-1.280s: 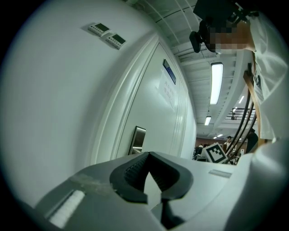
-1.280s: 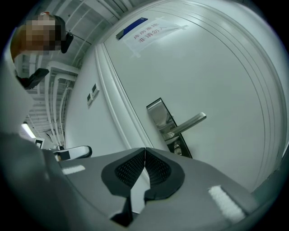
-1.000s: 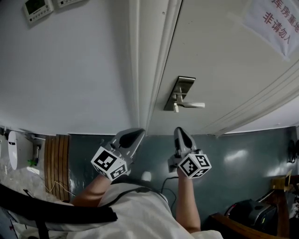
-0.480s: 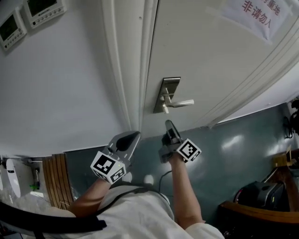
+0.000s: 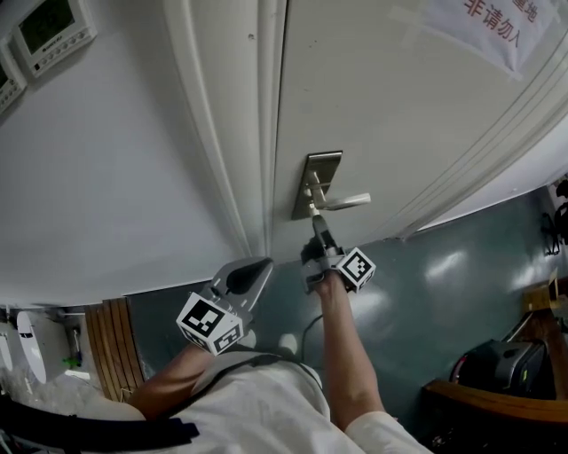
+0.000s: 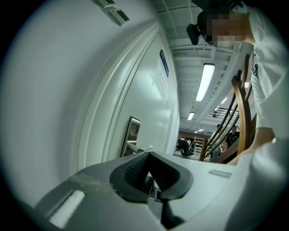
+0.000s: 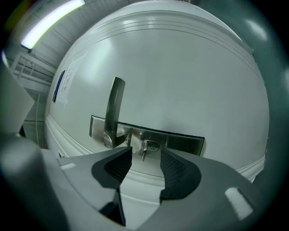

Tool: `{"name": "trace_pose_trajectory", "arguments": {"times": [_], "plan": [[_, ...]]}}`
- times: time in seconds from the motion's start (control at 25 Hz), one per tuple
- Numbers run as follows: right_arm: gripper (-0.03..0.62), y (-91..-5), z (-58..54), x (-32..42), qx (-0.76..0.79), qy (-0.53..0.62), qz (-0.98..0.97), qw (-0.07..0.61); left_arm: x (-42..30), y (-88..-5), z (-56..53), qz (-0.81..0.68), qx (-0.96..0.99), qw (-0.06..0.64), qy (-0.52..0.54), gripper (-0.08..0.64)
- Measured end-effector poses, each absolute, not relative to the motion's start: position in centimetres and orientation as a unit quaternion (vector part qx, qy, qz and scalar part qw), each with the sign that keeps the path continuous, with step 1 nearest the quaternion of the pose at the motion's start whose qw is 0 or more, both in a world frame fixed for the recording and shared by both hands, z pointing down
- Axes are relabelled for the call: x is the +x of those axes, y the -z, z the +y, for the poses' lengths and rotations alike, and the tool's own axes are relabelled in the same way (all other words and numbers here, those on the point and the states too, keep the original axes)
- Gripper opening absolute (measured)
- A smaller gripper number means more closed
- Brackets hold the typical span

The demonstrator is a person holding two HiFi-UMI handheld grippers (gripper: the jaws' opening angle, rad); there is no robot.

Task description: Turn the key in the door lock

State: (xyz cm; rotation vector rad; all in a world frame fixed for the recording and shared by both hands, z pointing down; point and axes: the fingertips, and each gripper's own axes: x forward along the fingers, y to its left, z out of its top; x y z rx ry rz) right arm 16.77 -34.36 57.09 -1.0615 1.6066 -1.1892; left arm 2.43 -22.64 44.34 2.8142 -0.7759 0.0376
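Right gripper (image 7: 145,155), jaws just opened wide and holding nothing, points at the key (image 7: 144,152) in the door's (image 5: 399,115) lock plate (image 7: 183,143); left gripper (image 5: 254,270) hangs clenched, empty.

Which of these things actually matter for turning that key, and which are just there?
For the job:
- key, sitting in the lock plate
- right gripper; its jaws have just been opening, nothing between them yet
- door

Just there:
- left gripper, shut and empty
- door handle
- wall control panel
- paper sign
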Motion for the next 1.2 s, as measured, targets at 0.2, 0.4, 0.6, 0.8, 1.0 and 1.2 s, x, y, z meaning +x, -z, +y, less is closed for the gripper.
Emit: {"name": "trace_pose_trajectory", "arguments": {"times": [0.2, 0.4, 0.6, 0.8, 1.0, 1.2], "plan": [[0.164, -56.9, -35.4, 16.5, -0.417, 0.474, 0.648, 0.426, 2.2, -44.2, -23.4, -0.269, 0.957, 0.109, -0.013, 0.006], [0.062, -56.5, -35.9, 16.6, -0.427, 0.467, 0.653, 0.416, 2.1, -44.3, -23.9, -0.276, 0.955, 0.11, -0.012, 0.006], [0.034, -56.4, -35.8, 16.8, -0.478, 0.442, 0.671, 0.355, 2.2, -44.4, -24.2, -0.278, 0.954, 0.112, -0.008, 0.006], [0.029, -55.4, -35.9, 16.0, -0.553, 0.351, 0.727, 0.205, 2.3, -44.2, -24.4, -0.285, 0.952, 0.11, -0.002, 0.006], [0.032, -55.5, -35.9, 15.6, -0.602, 0.254, 0.753, 0.071, 2.3, -43.9, -24.0, -0.295, 0.95, 0.107, 0.001, 0.006], [0.038, -55.5, -35.9, 15.4, -0.614, 0.201, 0.763, 0.003, 2.2, -43.9, -23.6, -0.306, 0.946, 0.104, -0.003, 0.006]]}}
